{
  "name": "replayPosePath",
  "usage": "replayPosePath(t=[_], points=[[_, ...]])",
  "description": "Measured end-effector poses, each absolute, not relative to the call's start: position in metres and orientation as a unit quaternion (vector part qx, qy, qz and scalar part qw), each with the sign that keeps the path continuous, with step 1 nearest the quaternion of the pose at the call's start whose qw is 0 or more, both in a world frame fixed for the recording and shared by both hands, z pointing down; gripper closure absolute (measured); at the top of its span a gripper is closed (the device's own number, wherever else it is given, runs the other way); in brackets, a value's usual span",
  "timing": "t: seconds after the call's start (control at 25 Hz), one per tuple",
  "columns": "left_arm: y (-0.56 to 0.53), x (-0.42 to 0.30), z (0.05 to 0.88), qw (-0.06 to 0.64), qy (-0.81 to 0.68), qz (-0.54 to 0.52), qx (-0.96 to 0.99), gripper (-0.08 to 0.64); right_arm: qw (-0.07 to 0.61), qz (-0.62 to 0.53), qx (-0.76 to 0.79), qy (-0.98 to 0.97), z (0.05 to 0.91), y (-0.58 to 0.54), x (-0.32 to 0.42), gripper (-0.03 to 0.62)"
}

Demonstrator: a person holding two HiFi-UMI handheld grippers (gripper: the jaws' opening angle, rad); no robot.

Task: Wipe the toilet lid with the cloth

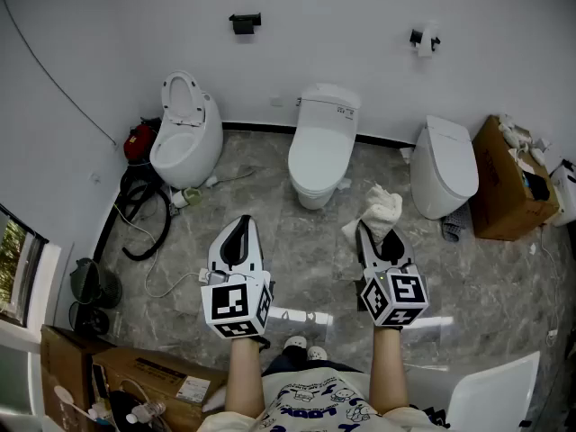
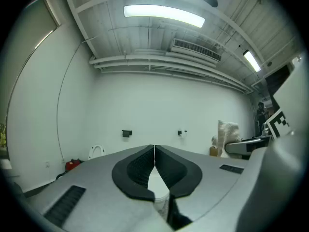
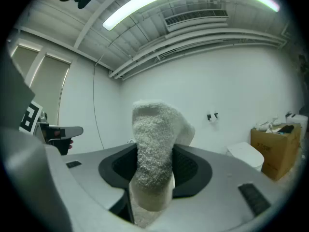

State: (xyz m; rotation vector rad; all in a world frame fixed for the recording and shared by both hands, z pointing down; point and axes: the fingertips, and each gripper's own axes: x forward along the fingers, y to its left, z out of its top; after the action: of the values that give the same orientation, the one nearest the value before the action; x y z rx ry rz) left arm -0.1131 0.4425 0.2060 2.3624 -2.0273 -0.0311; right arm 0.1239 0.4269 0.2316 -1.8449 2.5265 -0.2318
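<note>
Three white toilets stand along the far wall. The middle toilet (image 1: 322, 142) has its lid (image 1: 325, 131) down and stands straight ahead of me. A white fluffy cloth (image 1: 381, 208) sticks up from my right gripper (image 1: 363, 234), which is shut on it; the cloth (image 3: 154, 153) fills the jaws in the right gripper view. My left gripper (image 1: 241, 230) is held level beside it, shut and empty, its tips (image 2: 154, 151) touching. Both grippers hover over the floor, well short of the toilets.
The left toilet (image 1: 185, 138) has its seat raised; the right toilet (image 1: 444, 165) is closed. A black hose (image 1: 144, 219) and a red object (image 1: 138, 140) lie at the left. Cardboard boxes stand at the right (image 1: 508, 183) and near left (image 1: 117, 381). A white chair (image 1: 490, 394) is near right.
</note>
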Motion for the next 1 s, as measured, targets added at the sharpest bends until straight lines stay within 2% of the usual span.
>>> replayPosePath(t=[1.0], points=[[0.418,-0.139,0.209,0.014,-0.648,-0.009,0.762,0.557,0.018,-0.077,-0.595,0.8,0.231,0.407,0.112,0.41]])
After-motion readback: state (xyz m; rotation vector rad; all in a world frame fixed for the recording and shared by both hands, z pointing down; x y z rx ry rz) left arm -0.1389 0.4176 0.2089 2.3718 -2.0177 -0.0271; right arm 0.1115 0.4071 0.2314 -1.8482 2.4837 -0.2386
